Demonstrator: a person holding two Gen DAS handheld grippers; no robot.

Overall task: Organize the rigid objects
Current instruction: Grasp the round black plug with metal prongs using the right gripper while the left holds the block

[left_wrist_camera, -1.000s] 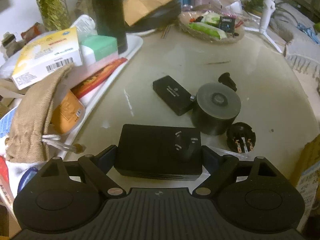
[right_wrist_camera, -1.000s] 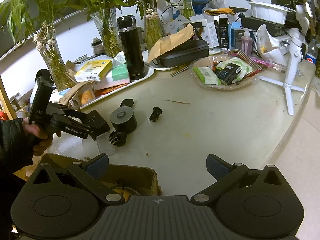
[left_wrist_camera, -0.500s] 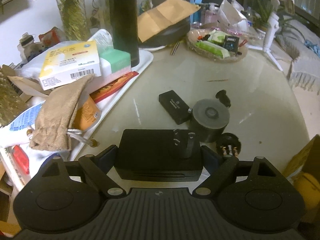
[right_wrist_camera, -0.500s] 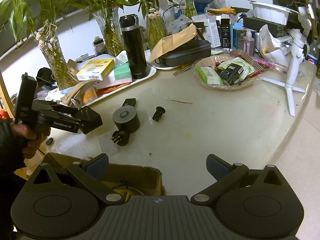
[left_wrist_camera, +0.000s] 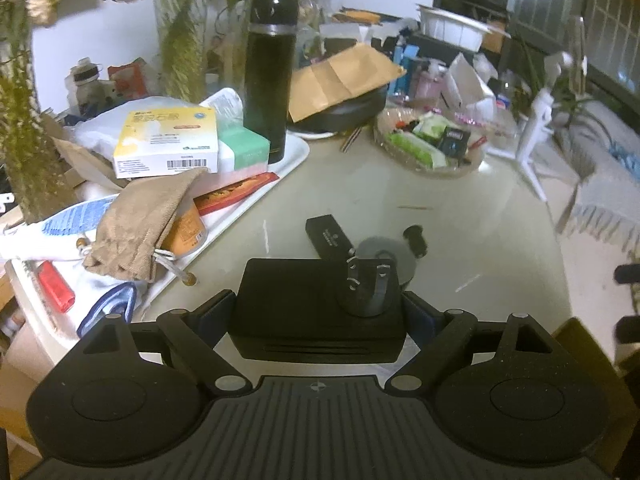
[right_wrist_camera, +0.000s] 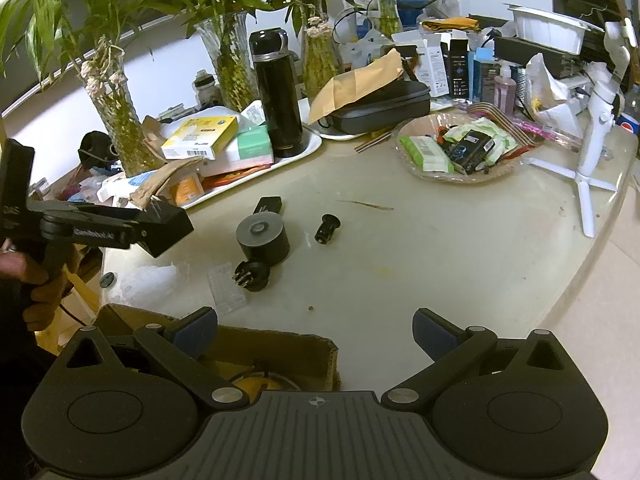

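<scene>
Left claw (left_wrist_camera: 318, 312) clamping black adapter (left_wrist_camera: 316, 312), cylinder (right_wrist_camera: 262, 236) perhaps just beyond, right claw (right_wrist_camera: 314, 330) wide.

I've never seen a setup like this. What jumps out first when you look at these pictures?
The black power adapter, prongs up, is clamped in the left gripper and held off the table, at the left edge of the right wrist view. Below and beside it on the table sit a black cylinder, a flat black box and a round plug. The right gripper stands open and empty over a cardboard box.
</scene>
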